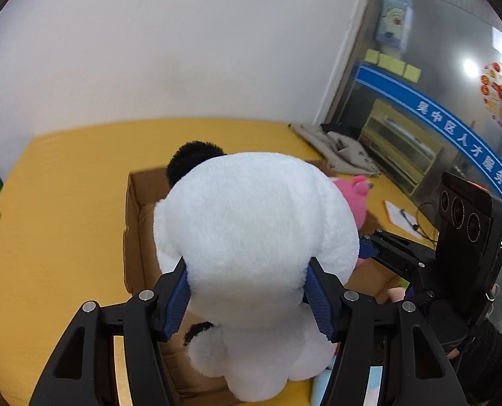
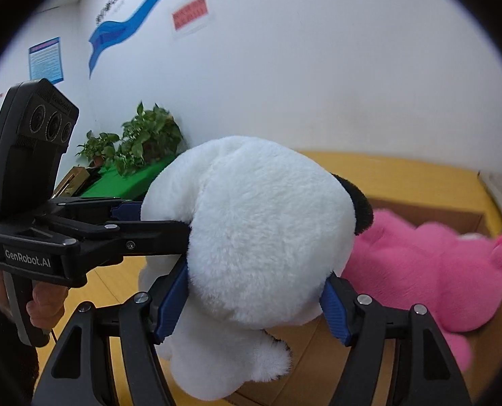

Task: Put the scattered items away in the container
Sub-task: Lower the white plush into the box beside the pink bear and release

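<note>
Both grippers are shut on a big white plush dog (image 1: 254,233) with black ears. My left gripper (image 1: 247,291) squeezes its round head from one side. My right gripper (image 2: 254,297) squeezes it from the other side, and the plush (image 2: 267,230) fills that view. The toy hangs over an open cardboard box (image 1: 136,209). A pink plush (image 2: 430,270) lies inside the box (image 2: 460,218), to the right of the white one; it also shows in the left wrist view (image 1: 354,196). The right gripper's body (image 1: 467,233) appears at the right of the left wrist view.
The box sits on a yellow table (image 1: 65,203) against a white wall. A grey cloth (image 1: 338,150), a notepad with a pen (image 1: 403,218) and a wooden shelf (image 1: 399,145) lie to the right. Potted plants (image 2: 142,138) stand on a green surface at the left.
</note>
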Demonstrator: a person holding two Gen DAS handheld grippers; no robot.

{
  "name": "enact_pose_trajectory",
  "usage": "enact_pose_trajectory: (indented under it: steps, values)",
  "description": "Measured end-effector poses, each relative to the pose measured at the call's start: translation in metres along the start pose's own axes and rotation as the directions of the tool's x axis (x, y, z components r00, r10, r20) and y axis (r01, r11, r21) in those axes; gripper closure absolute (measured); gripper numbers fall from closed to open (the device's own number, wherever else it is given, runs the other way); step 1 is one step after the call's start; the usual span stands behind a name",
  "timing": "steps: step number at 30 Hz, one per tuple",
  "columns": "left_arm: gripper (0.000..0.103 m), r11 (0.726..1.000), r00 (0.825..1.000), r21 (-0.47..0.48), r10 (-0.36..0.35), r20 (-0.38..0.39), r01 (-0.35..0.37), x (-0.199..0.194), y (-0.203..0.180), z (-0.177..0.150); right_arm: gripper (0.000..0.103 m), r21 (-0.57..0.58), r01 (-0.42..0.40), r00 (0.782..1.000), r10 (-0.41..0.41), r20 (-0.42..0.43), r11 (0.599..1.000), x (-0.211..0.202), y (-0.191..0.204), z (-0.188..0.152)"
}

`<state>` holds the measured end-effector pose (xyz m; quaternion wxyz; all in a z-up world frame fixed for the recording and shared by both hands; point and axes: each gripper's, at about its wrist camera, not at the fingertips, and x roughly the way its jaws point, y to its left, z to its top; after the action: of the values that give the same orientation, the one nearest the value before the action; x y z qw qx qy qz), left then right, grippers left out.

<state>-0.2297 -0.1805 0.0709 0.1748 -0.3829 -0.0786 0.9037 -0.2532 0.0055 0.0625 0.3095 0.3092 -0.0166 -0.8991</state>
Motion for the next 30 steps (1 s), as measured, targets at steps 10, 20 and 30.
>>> enact_pose_trajectory:
  steps: [10, 20, 30]
  values:
    - [0.037, 0.997, 0.991, -0.055, 0.054, -0.123, -0.061, 0.039, 0.033, -0.040, 0.035, 0.032, 0.018, 0.945, -0.006, -0.326, 0.999, 0.089, 0.002, -0.023]
    - [0.028, 0.989, 0.990, -0.103, 0.100, -0.095, -0.110, 0.010, 0.027, -0.062, 0.018, 0.020, 0.052, 0.921, -0.040, -0.389, 0.998, 0.075, 0.014, -0.042]
    - [0.000, 0.956, 0.939, -0.061, 0.292, 0.180, -0.286, -0.101, -0.094, -0.101, 0.000, 0.037, 0.359, 0.932, -0.355, -0.077, 0.933, -0.104, -0.017, -0.059]
